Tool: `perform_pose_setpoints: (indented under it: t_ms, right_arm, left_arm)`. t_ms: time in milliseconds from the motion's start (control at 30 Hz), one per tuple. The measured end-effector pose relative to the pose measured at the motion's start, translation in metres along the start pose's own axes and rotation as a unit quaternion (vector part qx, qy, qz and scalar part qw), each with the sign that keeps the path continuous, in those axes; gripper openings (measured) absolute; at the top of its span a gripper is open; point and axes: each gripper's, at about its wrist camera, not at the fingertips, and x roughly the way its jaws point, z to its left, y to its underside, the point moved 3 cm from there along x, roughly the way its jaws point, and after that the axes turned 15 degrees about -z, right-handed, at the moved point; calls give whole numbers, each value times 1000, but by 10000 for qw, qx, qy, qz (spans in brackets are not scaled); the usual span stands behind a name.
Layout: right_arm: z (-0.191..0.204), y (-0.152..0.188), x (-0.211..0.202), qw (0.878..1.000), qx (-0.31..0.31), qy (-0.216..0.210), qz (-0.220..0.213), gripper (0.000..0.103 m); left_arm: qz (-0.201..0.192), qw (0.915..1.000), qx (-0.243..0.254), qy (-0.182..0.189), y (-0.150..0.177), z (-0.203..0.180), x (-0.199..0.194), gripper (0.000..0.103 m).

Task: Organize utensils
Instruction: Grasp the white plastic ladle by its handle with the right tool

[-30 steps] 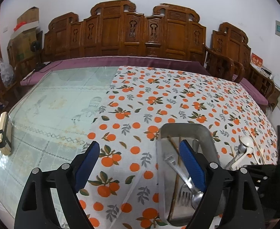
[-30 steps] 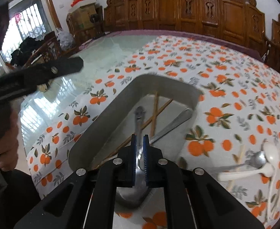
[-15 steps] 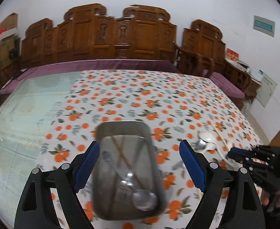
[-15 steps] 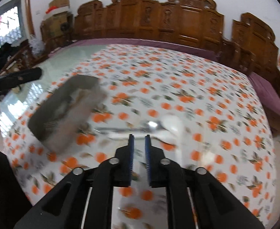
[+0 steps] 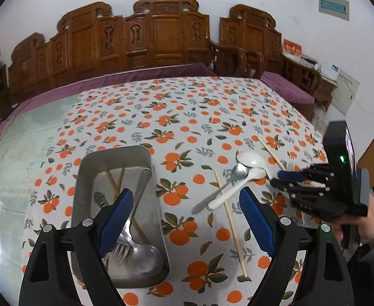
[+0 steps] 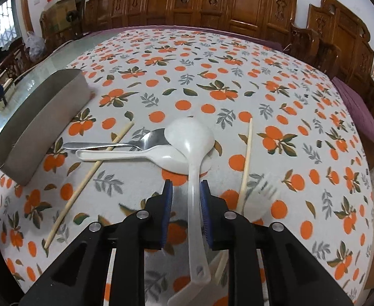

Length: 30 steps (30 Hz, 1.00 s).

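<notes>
the metal tray (image 5: 115, 160), left of centre in the left wrist view, already collects a fork, spoons and chopsticks. the left claw (image 5: 184, 224) hangs wide and empty over its right edge. lower centre in the right wrist view, the right claw (image 6: 186, 201), jaws just opening, straddles the white ladle (image 6: 190, 137) handle without pressing, likely the next pickup. the table (image 6: 301, 102) wears an orange-print cloth; carved wooden benches (image 5: 141, 35) line the white wall.

Left claw (image 5: 184, 219) spread wide, right claw (image 6: 186, 199) just opening, pads untouching, both angled downward
</notes>
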Motion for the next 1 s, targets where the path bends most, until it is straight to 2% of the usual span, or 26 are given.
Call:
perform_pose_setpoints:
  t_ms: [233, 267, 300, 400, 600, 667, 800, 1000]
  right_arm:
    - [-4, 0, 16, 9998, 46, -23, 203, 24]
    - [-4, 0, 17, 9998, 40, -2, 210, 15]
    - [-5, 0, 17, 9998, 13, 19, 218, 11]
    - [-6, 1, 15, 9997, 63, -57, 229, 11]
    - [-20, -12, -2, 9995, 293, -21, -138, 11]
    - [-26, -15, -5, 9989, 397, -38, -226, 11]
    - [-30, -19, -8, 9982, 505, -127, -305, 11]
    - [-33, -22, -14, 9965, 642, -278, -448, 11]
  left_arm:
    - [264, 9993, 237, 81, 13, -10, 14, 71]
    - [289, 9992, 269, 101, 13, -11, 16, 69]
    - [349, 9988, 326, 132, 15, -14, 18, 68]
    - [494, 9972, 525, 207, 14, -20, 27, 61]
    - [815, 9933, 755, 329, 7, -23, 52, 54]
    - [1022, 9905, 844, 361, 6, -26, 68, 47]
    - [1358, 9830, 1144, 464, 10, -36, 95, 44]
    - [1890, 9672, 1595, 580, 23, -54, 127, 40]
